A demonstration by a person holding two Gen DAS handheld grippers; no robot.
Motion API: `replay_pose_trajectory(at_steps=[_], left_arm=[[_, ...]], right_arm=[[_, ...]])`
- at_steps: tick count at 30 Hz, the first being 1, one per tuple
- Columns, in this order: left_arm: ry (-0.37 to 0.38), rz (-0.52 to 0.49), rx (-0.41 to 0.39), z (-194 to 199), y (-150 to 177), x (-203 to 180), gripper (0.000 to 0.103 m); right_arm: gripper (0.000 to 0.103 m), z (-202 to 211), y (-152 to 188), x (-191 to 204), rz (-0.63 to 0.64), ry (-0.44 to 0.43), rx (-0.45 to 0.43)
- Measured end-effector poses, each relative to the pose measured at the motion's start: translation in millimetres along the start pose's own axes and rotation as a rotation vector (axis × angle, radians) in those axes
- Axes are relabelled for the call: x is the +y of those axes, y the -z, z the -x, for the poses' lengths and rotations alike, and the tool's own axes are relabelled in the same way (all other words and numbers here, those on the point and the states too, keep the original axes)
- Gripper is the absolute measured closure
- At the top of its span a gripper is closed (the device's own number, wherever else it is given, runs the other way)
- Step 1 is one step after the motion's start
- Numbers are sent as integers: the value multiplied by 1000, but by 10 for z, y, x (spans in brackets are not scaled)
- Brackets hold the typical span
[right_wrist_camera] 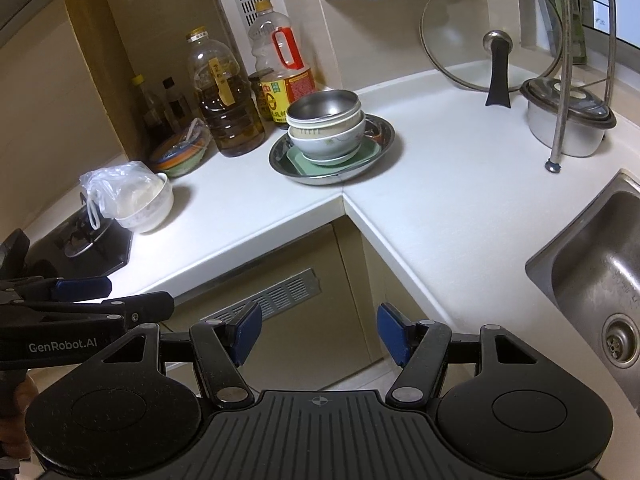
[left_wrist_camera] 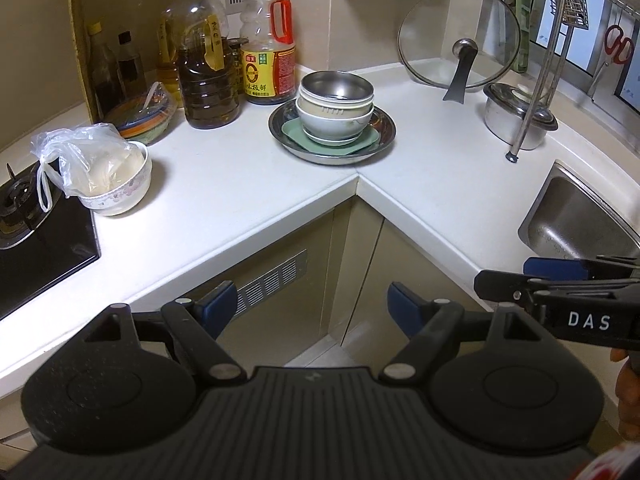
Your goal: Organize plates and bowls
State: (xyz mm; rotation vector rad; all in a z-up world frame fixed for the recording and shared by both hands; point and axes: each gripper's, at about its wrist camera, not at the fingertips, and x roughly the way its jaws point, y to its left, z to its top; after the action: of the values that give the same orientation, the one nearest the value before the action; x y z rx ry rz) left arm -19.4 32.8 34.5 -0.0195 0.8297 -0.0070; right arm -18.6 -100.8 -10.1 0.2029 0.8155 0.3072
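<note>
Left gripper (left_wrist_camera: 310, 306) and right gripper (right_wrist_camera: 319, 330): wide open, empty, short of the tabletop (left_wrist_camera: 240, 184) edge, facing stacked bowls (left_wrist_camera: 335, 110) on steel plate (left_wrist_camera: 384, 136).

Sink (right_wrist_camera: 592, 280) cut off; green plate (left_wrist_camera: 292, 132) mostly hidden, perhaps square

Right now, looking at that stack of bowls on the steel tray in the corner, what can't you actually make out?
- Stacked bowls, both views: the exact count; the nested rims hide the inner ones.
- Pale green square plate: mostly covered by the bowls.
- Round steel tray: its middle is hidden under the plate.
- White patterned bowl: its contents are blurred by the clear plastic bag.
- Steel sink: cut off at the frame edge.
</note>
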Motion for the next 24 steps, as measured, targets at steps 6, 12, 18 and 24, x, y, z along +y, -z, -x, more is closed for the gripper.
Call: replay_pose_trajectory(at_steps=[6,12,18,24], left_arm=[[-3,-1,3,-17,-17,-63,22],[-7,2,2,-29,-38,-62,22],[-4,1,5,-33,-45,-66,22],[-3,1,6,-45,-58,-86,22]], right_arm=[[39,8,-17,-72,-8,-10,0],[39,-1,-29,-71,-4,-15,1],[39,-9,-34,-78,-4,-16,3],[39,-12,-36,-80,-6,-13,4]])
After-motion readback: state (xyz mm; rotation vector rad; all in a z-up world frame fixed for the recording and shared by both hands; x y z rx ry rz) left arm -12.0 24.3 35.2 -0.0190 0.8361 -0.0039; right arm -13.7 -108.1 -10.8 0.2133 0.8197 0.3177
